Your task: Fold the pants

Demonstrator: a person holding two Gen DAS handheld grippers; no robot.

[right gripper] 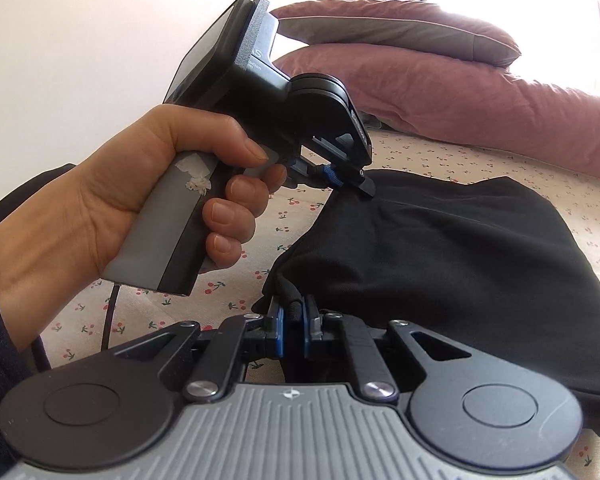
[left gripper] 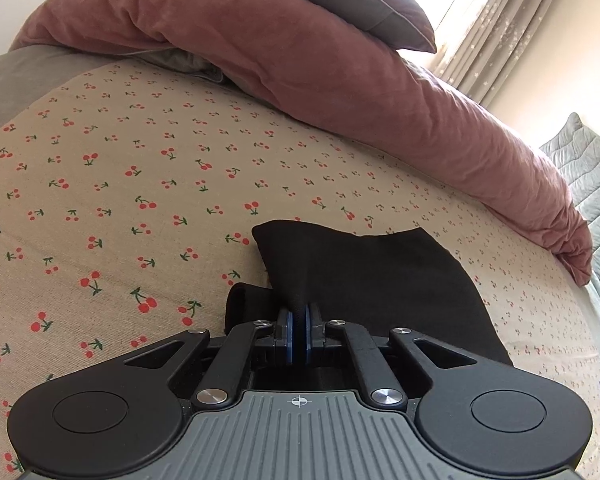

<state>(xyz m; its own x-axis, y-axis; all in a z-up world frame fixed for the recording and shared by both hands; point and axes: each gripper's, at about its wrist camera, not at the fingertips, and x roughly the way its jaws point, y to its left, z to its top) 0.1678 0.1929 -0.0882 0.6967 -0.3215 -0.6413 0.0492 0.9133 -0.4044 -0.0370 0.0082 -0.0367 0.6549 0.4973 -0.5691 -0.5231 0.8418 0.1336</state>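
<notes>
Pants (left gripper: 380,280) on bedsheet (left gripper: 140,160) | left claw (left gripper: 299,312) pinching edge | right claw (right gripper: 293,312) pinching edge

The left gripper (left gripper: 299,312) has its two blue pads pressed together on a pinch of black cloth, and the left hand (right gripper: 140,184) wraps around its grey handle. The right gripper (right gripper: 293,314) sits near and to the right, its pads also closed on cloth.
</notes>
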